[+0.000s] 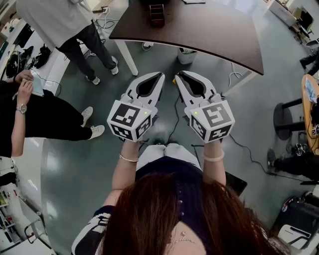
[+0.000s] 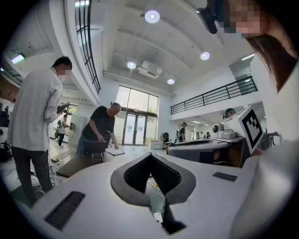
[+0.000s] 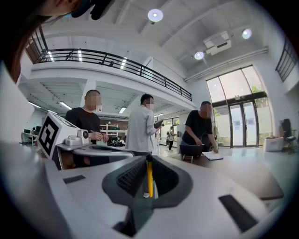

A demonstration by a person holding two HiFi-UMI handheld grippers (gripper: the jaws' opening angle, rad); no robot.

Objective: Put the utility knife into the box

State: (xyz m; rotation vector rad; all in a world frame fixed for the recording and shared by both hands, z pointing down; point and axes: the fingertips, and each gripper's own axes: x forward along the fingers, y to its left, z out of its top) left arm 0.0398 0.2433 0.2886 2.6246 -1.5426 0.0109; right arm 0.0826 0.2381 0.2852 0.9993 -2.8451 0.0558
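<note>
No utility knife shows in any view. A dark boxy object (image 1: 156, 14) stands on the far side of the brown table (image 1: 209, 30); it also appears in the left gripper view (image 2: 95, 148) and the right gripper view (image 3: 191, 150). I hold both grippers side by side in the air over the floor, short of the table. My left gripper (image 1: 160, 75) (image 2: 150, 155) is shut, its tips meeting with nothing between them. My right gripper (image 1: 178, 74) (image 3: 148, 159) is shut and empty too; a yellow strip (image 3: 149, 179) shows through the gap behind its tips.
A person in a white coat (image 1: 65, 25) stands left of the table. Another in black (image 1: 40, 114) is at the far left. A white bucket (image 1: 187, 56) sits under the table, and cables (image 1: 175, 114) run across the floor. A round table edge (image 1: 309, 109) is at right.
</note>
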